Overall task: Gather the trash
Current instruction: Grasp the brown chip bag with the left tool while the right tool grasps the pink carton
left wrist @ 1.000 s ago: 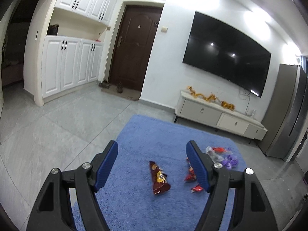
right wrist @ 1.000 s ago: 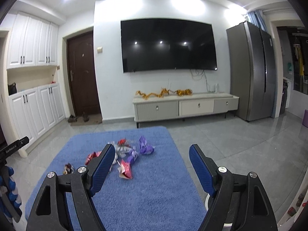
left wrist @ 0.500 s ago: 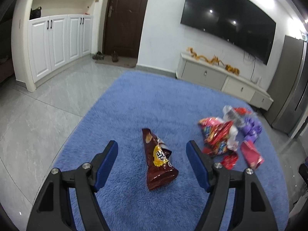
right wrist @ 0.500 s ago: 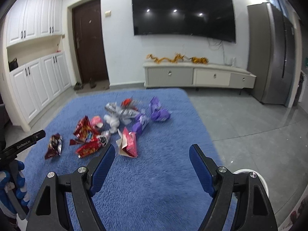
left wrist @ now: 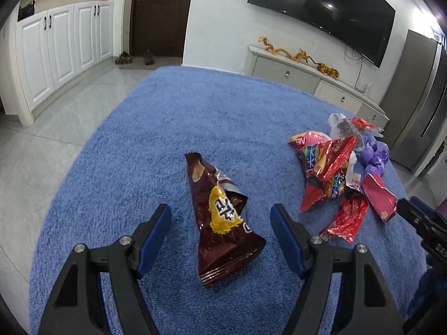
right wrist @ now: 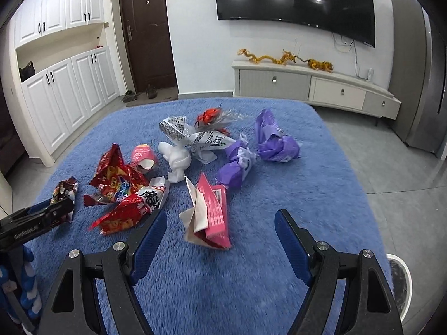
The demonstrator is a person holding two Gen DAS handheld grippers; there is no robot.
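Snack wrappers lie scattered on a blue rug (left wrist: 167,128). A dark brown chip bag (left wrist: 220,217) lies flat between the fingers of my open left gripper (left wrist: 220,223), which hovers just above it. Red wrappers (left wrist: 327,164) and purple wrappers (left wrist: 374,153) lie to its right. My right gripper (right wrist: 220,226) is open and empty, low over the rug (right wrist: 307,184), with a pink packet (right wrist: 212,215) lying between its fingertips. Beyond it lie red bags (right wrist: 120,184), white crumpled paper (right wrist: 178,159) and purple wrappers (right wrist: 276,142).
A white round bin rim (right wrist: 402,276) shows at the right gripper's lower right. A TV cabinet (right wrist: 307,86) stands at the far wall, white cupboards (right wrist: 69,92) at the left, a fridge (right wrist: 419,78) at the right. Grey tile floor surrounds the rug.
Both grippers have moved forward and down toward the rug. The brown bag now lies between the left fingers; the pink packet now lies between the right fingers. Both stay open.
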